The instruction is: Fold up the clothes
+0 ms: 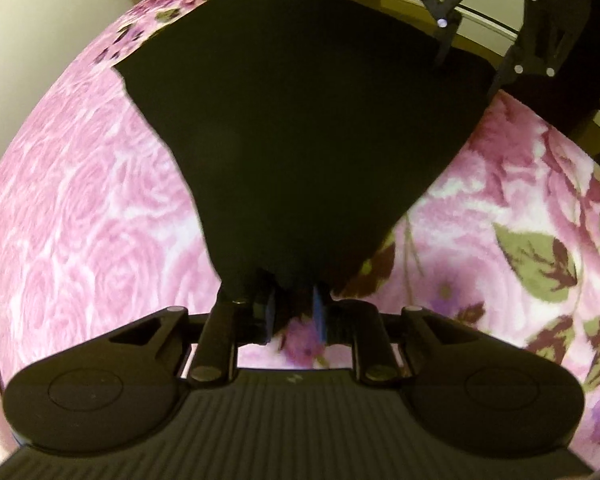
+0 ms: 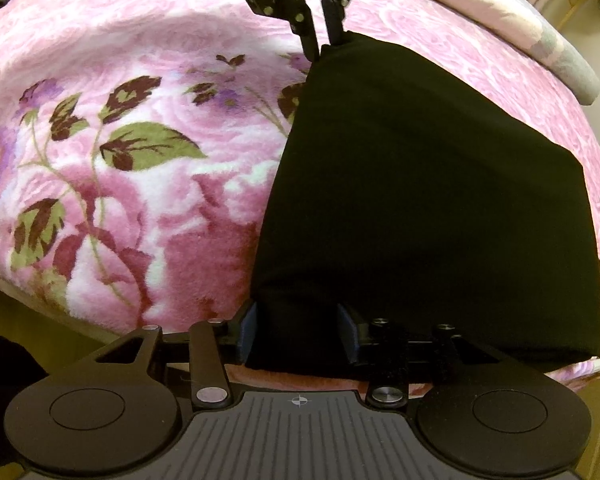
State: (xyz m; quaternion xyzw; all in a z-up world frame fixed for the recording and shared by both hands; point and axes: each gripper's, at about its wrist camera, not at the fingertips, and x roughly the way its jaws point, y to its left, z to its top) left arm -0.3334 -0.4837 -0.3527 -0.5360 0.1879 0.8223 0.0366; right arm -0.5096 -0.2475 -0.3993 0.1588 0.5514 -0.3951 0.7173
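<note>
Spanning the bed (image 1: pixel 72 200), one black cloth (image 1: pixel 300 120) lay folded flat on a pink floral blanket (image 2: pixel 120 160), its edges straight and its surface plain and unwrinkled. Blanket lay bare and open on both sides of the cloth; the bed's edge ran close behind the right tool. Two tools: left tool (image 1: pixel 294 312) clamped on one near corner, right tool (image 2: pixel 298 336) clamped on the other corner of the same edge.

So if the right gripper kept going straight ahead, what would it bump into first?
Nothing new, really: the right gripper is already pinching the black garment. Straight on, it would push into that cloth, probably with the left gripper gripping the far corner beyond.
</note>
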